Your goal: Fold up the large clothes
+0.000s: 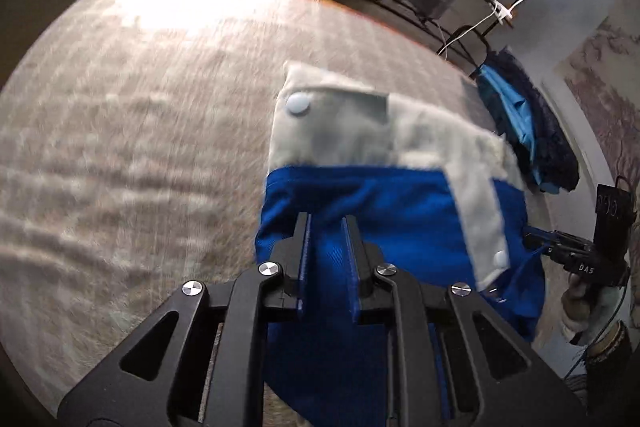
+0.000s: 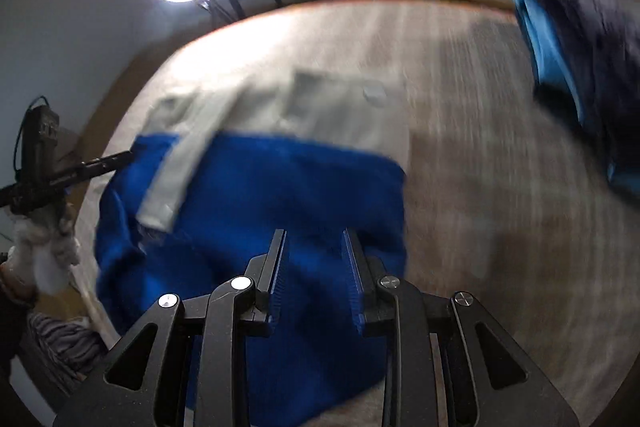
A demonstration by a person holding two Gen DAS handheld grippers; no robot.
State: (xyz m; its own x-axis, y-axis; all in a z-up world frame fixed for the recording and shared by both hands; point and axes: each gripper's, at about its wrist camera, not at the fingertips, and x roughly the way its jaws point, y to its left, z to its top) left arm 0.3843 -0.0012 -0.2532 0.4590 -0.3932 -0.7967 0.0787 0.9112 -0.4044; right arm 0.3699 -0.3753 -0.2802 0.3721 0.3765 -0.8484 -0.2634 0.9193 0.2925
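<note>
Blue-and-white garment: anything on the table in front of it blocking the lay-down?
Nothing visible. The blue-and-white garment hangs from both grippers over bare beige table cover. The dark blue clothes pile sits off at the table's far edge.

Matt blue-and-white cloth garment (image 1: pixel 400 203) with glossy plastic snaps (image 1: pixel 298 104) over rough woven bedspread (image 1: pixel 120 131).
</note>
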